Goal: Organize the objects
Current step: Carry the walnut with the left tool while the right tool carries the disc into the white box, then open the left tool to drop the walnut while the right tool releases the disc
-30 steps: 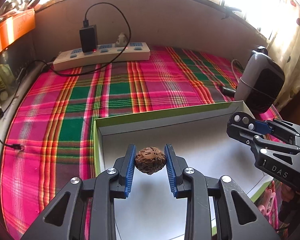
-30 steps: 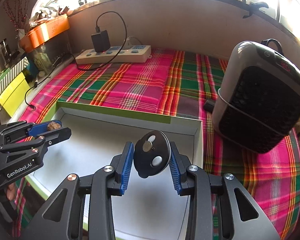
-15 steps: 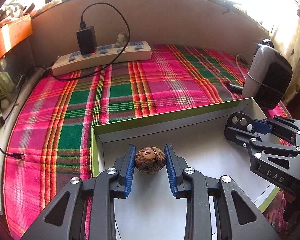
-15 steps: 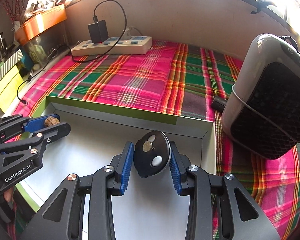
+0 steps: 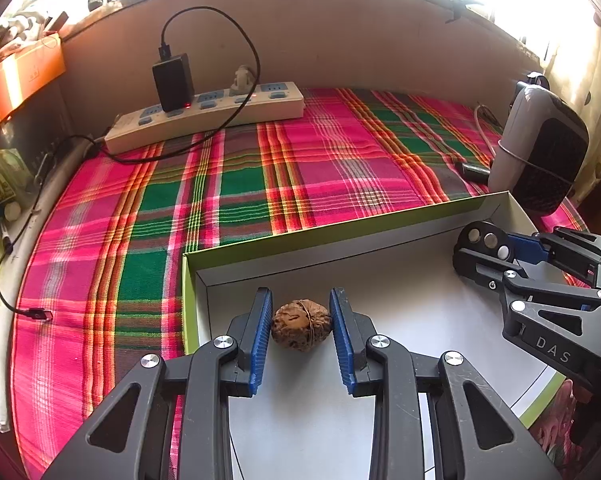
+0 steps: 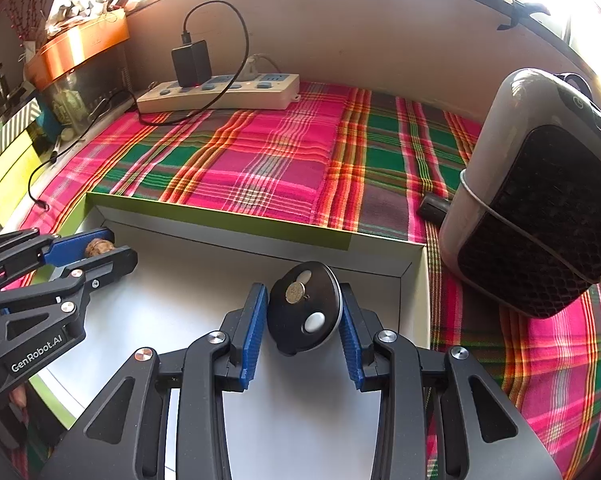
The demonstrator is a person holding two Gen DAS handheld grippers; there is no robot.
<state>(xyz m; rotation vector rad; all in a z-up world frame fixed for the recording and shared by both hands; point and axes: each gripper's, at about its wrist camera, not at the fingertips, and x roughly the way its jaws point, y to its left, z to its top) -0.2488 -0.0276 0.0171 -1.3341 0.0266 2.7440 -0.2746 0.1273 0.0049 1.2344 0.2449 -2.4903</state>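
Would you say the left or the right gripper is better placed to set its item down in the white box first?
Probably the left. Both hold items over the box, but the left gripper has the walnut nearer its floor, while the right gripper holds the black disc higher.

The open box (image 5: 380, 236) sits on the tablecloth (image 5: 300, 168) at the near edge. Behind it, against the back wall, lies the power strip (image 5: 208, 114) with a charger (image 5: 172, 82) plugged in. The heater (image 6: 540, 200) stands just right of the box, a walnut (image 5: 301, 325) over the box's left end and a round disc (image 6: 305, 308) over its right end.
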